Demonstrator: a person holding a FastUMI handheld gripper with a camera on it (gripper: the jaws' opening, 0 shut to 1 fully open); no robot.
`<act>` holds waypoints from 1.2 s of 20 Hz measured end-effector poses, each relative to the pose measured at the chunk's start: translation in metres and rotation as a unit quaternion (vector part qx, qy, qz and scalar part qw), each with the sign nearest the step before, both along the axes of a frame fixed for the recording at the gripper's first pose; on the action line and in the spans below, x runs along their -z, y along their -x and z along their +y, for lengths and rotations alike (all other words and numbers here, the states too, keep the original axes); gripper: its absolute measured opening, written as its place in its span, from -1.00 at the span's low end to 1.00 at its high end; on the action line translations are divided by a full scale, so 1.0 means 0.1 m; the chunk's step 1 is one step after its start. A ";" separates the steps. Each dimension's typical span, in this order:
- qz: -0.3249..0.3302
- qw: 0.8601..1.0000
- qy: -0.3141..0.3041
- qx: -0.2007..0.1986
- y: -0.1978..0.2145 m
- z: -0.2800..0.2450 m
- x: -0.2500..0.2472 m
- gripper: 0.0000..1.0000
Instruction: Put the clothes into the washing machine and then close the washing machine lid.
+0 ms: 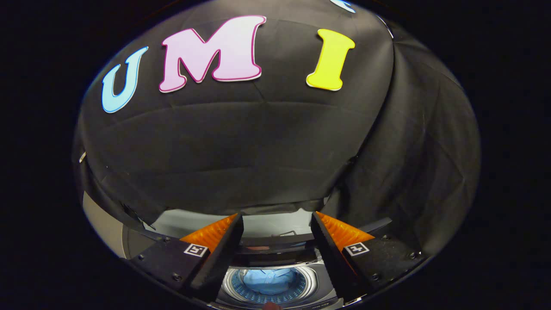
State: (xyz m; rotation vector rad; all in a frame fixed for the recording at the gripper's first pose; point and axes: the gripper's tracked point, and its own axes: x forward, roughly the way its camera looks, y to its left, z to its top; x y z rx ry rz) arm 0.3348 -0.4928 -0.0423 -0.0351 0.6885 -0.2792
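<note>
Your gripper hangs spread and empty above the washing machine; blue clothes lie in the drum. Next, likely, push the raised lid down.

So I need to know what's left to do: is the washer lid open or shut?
Open. The lid stands raised behind the drum, light blue clothes showing inside, between the gripper's open, empty jaws.

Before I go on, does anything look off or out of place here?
Nothing stands out. The blue cloth lies inside the washer drum, the lid stands open behind it, and the tool hangs open above, holding nothing.
</note>
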 end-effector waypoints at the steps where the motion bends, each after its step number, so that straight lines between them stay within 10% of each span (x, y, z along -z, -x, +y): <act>1: 0.001 1.000 -0.003 0.000 0.00 0.00 0.03 0.96; 24: -0.055 0.998 0.002 -0.010 1.03 0.16 0.08 0.96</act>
